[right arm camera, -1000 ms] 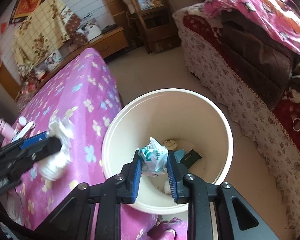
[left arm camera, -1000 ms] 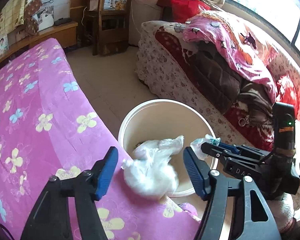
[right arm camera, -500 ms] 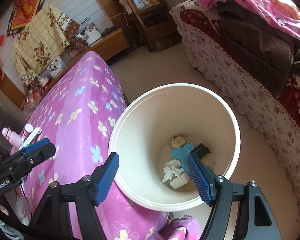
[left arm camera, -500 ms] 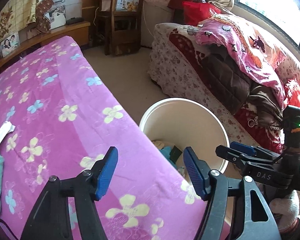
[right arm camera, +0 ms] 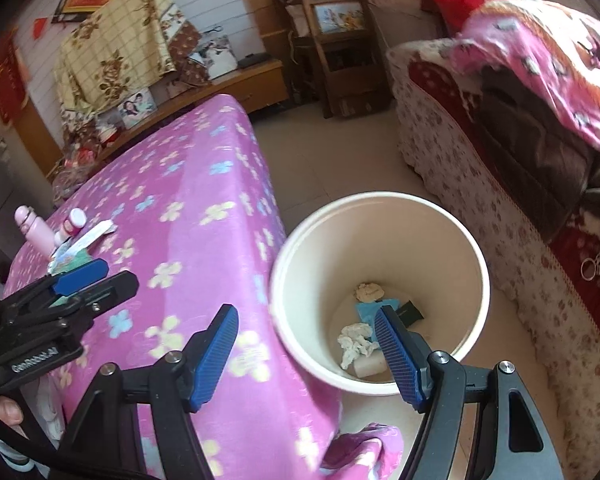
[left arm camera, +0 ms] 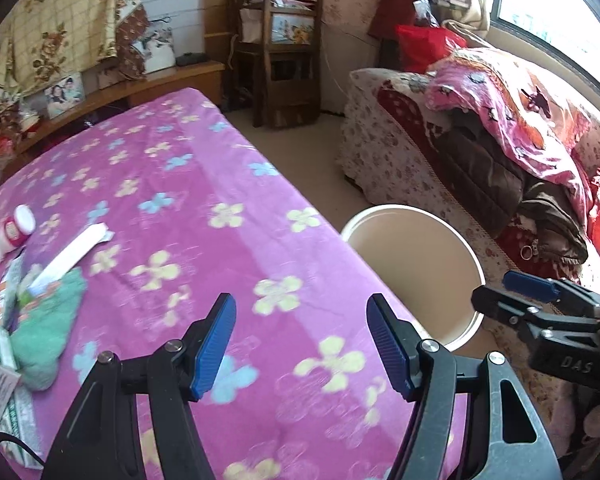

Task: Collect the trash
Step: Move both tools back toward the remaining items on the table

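Right wrist: bucket (right arm camera: 380, 204) rim touching bedspread (right arm camera: 188, 216) edge

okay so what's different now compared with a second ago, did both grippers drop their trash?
Yes. The right gripper let go of its crumpled wrapper and the left gripper of its white plastic bag; both now stand open and empty. Both pulled back from the bucket toward the pink tabletop. The bucket stayed put.
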Demonstrator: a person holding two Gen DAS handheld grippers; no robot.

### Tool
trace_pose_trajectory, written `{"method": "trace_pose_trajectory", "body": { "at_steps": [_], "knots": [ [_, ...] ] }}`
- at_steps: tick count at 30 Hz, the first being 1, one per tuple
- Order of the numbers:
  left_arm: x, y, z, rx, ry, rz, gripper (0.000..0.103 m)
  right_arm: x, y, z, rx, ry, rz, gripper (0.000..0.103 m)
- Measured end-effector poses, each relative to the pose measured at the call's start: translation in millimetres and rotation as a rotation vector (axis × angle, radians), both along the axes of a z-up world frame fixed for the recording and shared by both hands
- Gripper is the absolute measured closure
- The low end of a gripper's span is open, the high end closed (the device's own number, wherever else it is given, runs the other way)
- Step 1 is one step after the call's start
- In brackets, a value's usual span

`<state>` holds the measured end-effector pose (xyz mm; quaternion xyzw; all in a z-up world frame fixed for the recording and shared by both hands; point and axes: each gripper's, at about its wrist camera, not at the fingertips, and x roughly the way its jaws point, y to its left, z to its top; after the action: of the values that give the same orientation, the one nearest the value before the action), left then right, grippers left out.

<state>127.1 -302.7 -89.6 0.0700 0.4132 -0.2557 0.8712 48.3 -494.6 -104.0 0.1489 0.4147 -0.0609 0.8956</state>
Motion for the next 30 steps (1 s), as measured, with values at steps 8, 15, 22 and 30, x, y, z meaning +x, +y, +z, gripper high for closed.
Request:
{"method": "trace_pose_trajectory", "body": {
  "at_steps": [8,15,22,30],
  "knots": [
    [-14,48,13,-0.008,-0.028,0.068,0.035,-1,51,31,-0.014,-0.046,0.074,0.029],
    [-19,99,19,0.006,-0.048,0.151,0.035,5,96,38,-0.016,-0.060,0.138,0.029],
    [-19,144,20,-0.004,-0.045,0.227,0.035,16,137,35,-0.017,-0.048,0.194,0.029],
    [-24,191,19,-0.025,-0.020,0.278,0.034,22,169,29,-0.024,-0.033,0.229,0.029]
  ]
}}
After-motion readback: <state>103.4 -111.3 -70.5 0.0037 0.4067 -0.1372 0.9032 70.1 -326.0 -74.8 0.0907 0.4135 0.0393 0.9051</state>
